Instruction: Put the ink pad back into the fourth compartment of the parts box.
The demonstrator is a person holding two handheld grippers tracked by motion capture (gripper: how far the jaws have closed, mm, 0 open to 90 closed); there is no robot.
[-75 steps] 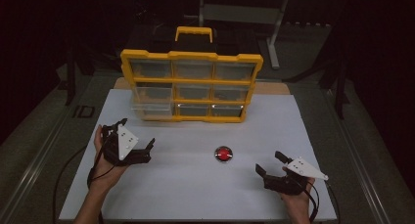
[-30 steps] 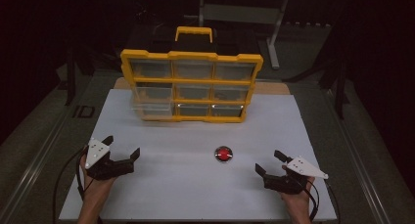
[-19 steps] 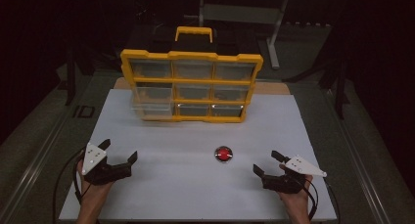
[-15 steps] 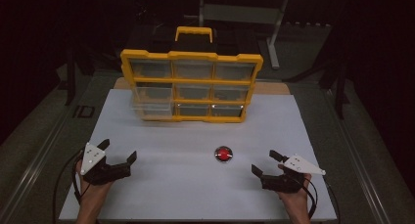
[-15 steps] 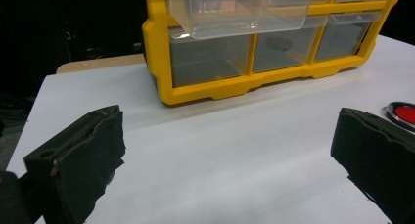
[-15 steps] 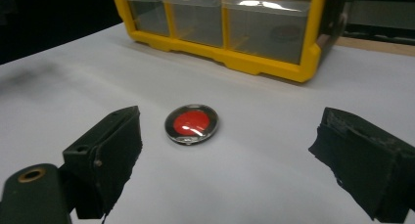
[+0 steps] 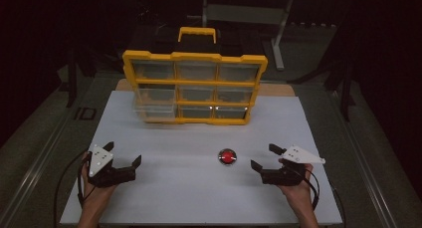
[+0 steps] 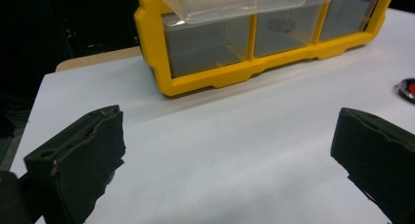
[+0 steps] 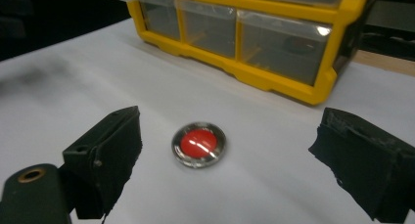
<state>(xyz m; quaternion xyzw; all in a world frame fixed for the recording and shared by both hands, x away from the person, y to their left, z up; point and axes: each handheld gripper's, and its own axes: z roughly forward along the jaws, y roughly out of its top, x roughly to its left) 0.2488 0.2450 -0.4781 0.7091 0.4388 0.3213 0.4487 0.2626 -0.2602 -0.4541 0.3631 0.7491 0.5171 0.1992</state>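
Note:
A small round disc [image 7: 228, 157] with a red centre and a silver rim lies on the white board [image 7: 199, 198]. My right gripper [image 7: 263, 157] stands open just right of it. In the right gripper view the disc [image 9: 198, 144] lies on the board between the jaws of the right gripper [image 9: 235, 160], a little ahead of them and untouched. At the near left my left gripper [image 7: 123, 153] is open over bare board, and the left gripper [image 8: 227, 170] holds nothing. The disc [image 8: 408, 89] peeks in at that view's right edge.
A yellow organiser [image 7: 194, 86] with clear drawers stands upright at the back of the board, its handle on top. Its middle-left drawer [image 7: 155, 106] is pulled out, seen as the drawer [image 8: 235, 1] overhead in the left gripper view. Dark floor surrounds the table.
My left gripper has pulled back from mid-board to the near left corner. My right gripper has edged slightly left toward the disc. Both stay open.

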